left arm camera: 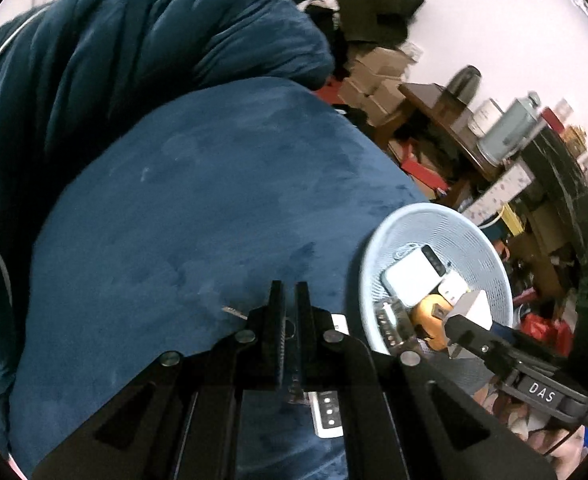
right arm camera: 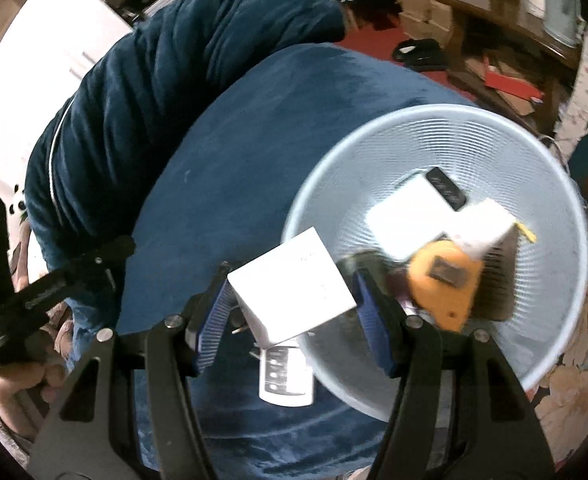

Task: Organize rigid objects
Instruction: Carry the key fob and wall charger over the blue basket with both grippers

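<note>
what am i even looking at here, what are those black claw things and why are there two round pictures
The black claws are two hand-held grippers, one in each of a person's hands, each with a fisheye camera looking along its fingers, hence two round pictures. The left gripper is shut with nothing clearly visible between its fingers. The right gripper is clamped on a white plug adapter at the rim of a light blue basket. The basket already holds a white power bank and an orange tape measure. It sits on a blue cushion, where a small white remote also lies.
</note>
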Demonstrator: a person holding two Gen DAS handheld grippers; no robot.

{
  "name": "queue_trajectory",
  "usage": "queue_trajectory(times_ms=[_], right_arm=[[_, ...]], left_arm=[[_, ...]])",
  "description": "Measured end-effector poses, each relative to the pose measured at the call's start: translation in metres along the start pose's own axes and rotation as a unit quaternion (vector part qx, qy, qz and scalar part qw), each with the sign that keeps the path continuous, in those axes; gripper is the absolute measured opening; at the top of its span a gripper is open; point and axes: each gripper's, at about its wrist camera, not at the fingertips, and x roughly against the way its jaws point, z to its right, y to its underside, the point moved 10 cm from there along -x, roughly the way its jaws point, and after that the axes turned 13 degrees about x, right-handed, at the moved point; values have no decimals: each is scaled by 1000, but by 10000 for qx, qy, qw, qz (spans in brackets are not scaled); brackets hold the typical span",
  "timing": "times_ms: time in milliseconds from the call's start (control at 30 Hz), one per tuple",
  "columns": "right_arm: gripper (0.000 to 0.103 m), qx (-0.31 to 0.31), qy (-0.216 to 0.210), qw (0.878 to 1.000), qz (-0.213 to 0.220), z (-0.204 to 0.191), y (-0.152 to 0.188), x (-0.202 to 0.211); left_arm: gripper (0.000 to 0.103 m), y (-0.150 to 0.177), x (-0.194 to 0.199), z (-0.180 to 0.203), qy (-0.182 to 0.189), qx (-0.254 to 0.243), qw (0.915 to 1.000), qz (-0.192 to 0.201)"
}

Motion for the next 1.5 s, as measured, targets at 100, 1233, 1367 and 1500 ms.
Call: queue_trajectory(times_ms=[100,1233,1367,1500], right_arm=[[62,-102,52,9999,5,9,4,4],[62,-70,-129,9999,-36,13,-3,-5],[62,-134,-107,9999,-1,17,-4,-4],[62,-235,-75,9997,67,21,-5,0]], left_arm=[[3,0,-9,-5,-229,-54,9997,24],[38,50,-76,-52,-450,172,9934,-1037],[36,30,-45,-27,-294,17,9975,-650],[9,16,-19,4,-42,-256,9990,-364]])
